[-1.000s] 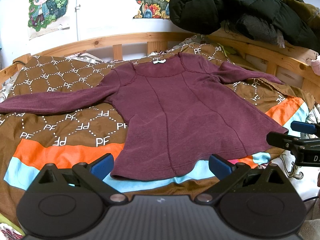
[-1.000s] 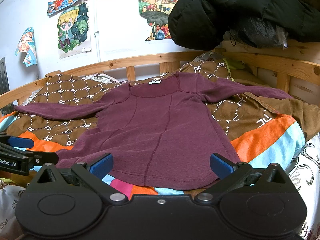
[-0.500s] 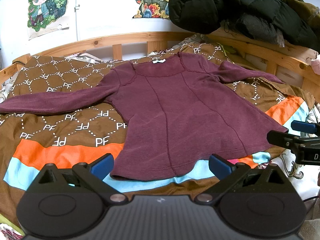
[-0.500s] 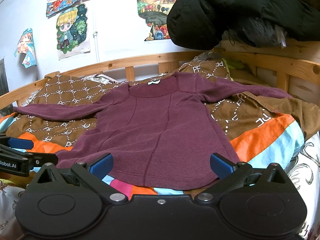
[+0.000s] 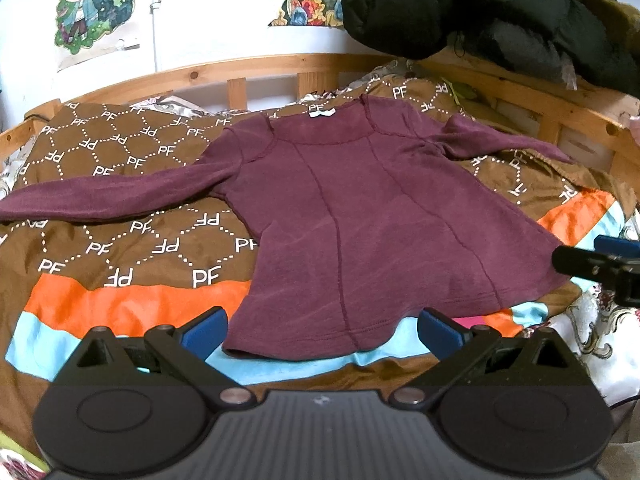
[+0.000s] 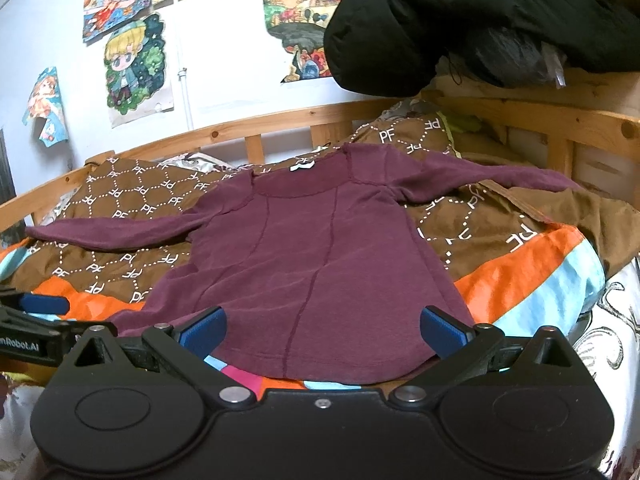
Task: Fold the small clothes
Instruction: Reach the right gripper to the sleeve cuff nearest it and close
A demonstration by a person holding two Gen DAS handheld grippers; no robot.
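A maroon top (image 5: pixel 360 216) lies flat, sleeves spread, on the bed's brown quilt (image 5: pixel 120 184), with left tongs (image 5: pixel 322 330) and right tongs (image 6: pixel 322 330) both released at its hem.

The maroon top (image 5: pixel 360 224) lies flat on the patterned quilt (image 5: pixel 120 248), both sleeves spread wide, with open quilt on either side of the body and along the near hem. The left claw (image 5: pixel 322 330) and right claw (image 6: pixel 322 330), jaws wide, hang at that hem (nothing between them and the cloth). Behind the collar the wooden bed rail (image 5: pixel 240 76) closes the far side, and a black jacket (image 6: pixel 460 20) bulks above the right sleeve.
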